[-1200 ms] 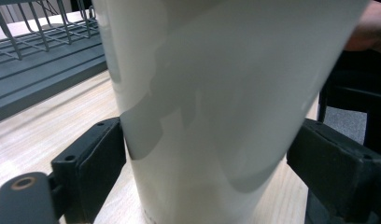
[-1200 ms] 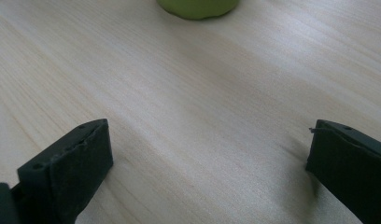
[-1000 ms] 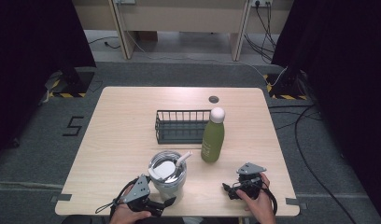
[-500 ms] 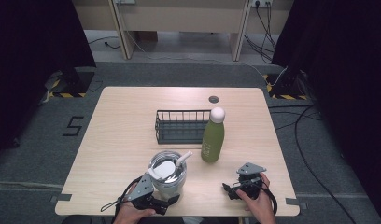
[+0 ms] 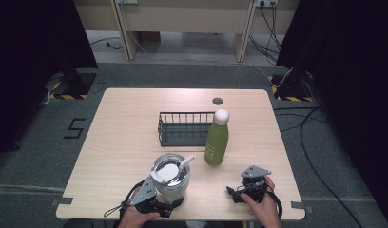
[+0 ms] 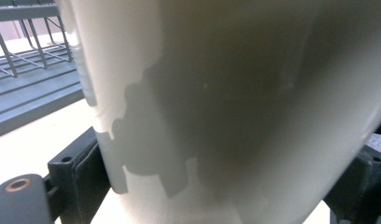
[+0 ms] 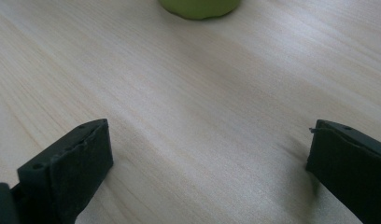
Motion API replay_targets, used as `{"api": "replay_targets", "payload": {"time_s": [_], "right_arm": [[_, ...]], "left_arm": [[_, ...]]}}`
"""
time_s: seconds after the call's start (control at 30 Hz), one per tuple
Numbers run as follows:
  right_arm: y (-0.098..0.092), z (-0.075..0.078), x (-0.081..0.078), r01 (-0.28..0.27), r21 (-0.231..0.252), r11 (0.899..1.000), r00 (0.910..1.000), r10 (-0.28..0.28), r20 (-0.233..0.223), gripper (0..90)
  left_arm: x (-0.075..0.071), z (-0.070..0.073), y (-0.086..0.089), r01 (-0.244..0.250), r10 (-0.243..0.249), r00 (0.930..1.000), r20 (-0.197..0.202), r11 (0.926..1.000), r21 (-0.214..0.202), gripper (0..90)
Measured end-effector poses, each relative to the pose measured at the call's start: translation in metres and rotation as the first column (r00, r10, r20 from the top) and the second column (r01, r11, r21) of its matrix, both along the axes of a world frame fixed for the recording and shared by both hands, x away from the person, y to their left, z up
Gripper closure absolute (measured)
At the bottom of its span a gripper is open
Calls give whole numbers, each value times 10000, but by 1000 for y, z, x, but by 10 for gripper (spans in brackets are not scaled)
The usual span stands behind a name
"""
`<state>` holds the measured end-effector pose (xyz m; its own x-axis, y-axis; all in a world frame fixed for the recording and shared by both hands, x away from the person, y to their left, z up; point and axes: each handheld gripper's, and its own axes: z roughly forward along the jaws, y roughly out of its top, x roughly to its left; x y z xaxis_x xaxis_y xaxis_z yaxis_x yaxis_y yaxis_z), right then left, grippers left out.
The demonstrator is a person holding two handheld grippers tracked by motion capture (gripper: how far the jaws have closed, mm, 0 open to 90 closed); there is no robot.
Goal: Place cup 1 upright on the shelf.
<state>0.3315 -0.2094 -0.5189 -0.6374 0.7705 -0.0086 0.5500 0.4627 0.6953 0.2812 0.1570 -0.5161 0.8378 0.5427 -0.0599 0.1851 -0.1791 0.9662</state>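
Tumbler (image 5: 170, 178) sits at the near table (image 5: 121, 142) edge w/ left gripper (image 6: 226, 186) jaws hugging its base on both sides, prob to lift it. Right gripper (image 7: 207, 154) rests spread wide, empty, near the green bottle (image 5: 217, 140), basket (image 5: 185, 128) behind.

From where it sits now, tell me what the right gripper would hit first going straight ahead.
Probably the green bottle with the white cap: its base stands ahead of the open right gripper, bare wooden table between.
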Motion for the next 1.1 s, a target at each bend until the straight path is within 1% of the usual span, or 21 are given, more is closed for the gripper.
{"api": "replay_targets", "payload": {"time_s": [0.03,0.13,0.33,0.43,0.73,0.83,1.0,1.1], "right_arm": [[0,0,0,-2,-6,10000,10000,2,-1,4],[0,0,0,-7,-6,10000,10000,7,-4,4],[0,0,0,-21,-3,10000,10000,21,-1,4],[0,0,0,-21,-8,10000,10000,21,-4,4],[0,0,0,-22,-5,10000,10000,22,-7,4],[0,0,0,-22,-5,10000,10000,22,-7,4],[0,0,0,-22,-4,10000,10000,22,-6,4],[0,0,0,-22,-6,10000,10000,22,-5,4]], "left_arm": [[-1,-1,0,-17,17,9999,110,10000,27,101],[0,0,0,-5,5,9999,102,10000,40,103],[2,1,1,-80,78,9999,-135,9998,-166,106],[3,2,2,75,-75,9999,-128,10000,52,106],[7,5,4,-9,12,9997,-230,9999,102,107],[9,8,6,-52,53,9999,-145,10000,77,107],[14,18,9,-190,189,9997,173,9998,49,107],[18,24,11,-192,192,9997,161,9998,34,107]]}}
